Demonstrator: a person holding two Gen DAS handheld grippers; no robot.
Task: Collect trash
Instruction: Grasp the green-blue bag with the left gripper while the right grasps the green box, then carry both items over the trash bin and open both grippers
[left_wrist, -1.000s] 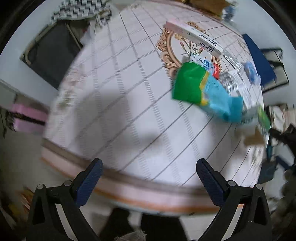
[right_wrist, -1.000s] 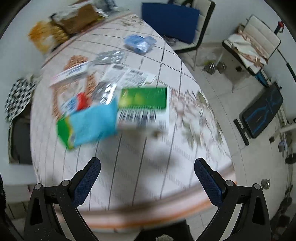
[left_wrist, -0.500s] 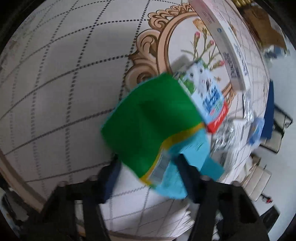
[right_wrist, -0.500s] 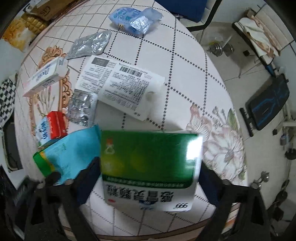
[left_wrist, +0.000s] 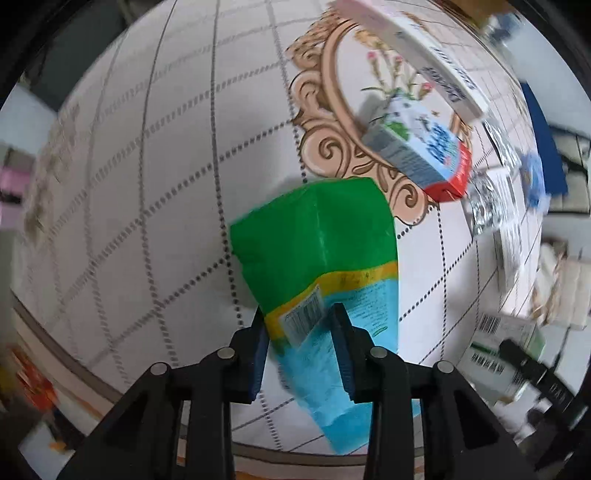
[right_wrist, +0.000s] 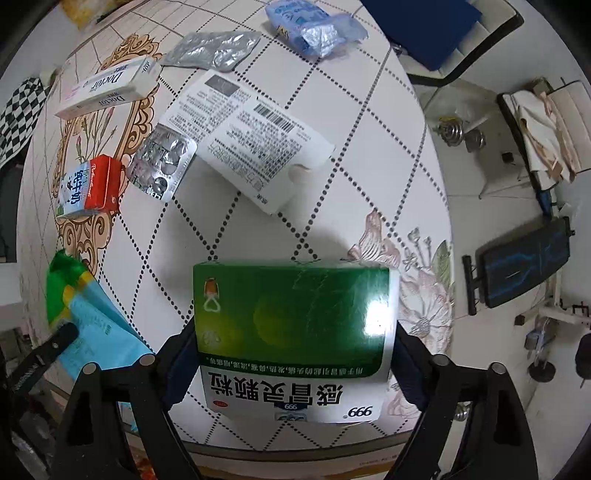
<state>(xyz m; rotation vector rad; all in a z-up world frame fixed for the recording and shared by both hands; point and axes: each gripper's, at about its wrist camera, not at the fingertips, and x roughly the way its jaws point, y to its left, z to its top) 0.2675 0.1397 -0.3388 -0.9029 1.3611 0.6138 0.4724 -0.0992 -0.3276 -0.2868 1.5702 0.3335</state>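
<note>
A green and blue plastic bag (left_wrist: 314, 236) lies on the round table (left_wrist: 147, 166) near its edge. My left gripper (left_wrist: 299, 317) points down at it, its jaws closing with the bag's printed middle pinched between the pads. The same bag (right_wrist: 92, 325) shows at the left in the right wrist view. A green and white medicine box (right_wrist: 291, 306) lies flat near the table's rim. My right gripper (right_wrist: 295, 332) stands over it, one finger against each short side.
A red and white milk carton (right_wrist: 88, 184), a long white box (right_wrist: 107, 88), two foil blister packs (right_wrist: 162, 166), a flattened printed carton (right_wrist: 251, 136) and a blue wrapper (right_wrist: 314, 26) lie further in. Chairs (right_wrist: 432, 29) stand beyond the table.
Both grippers came down onto the table from above its edge. The left jaws narrowed from wide open onto the bag. The right fingers came in against the sides of the medicine box.
</note>
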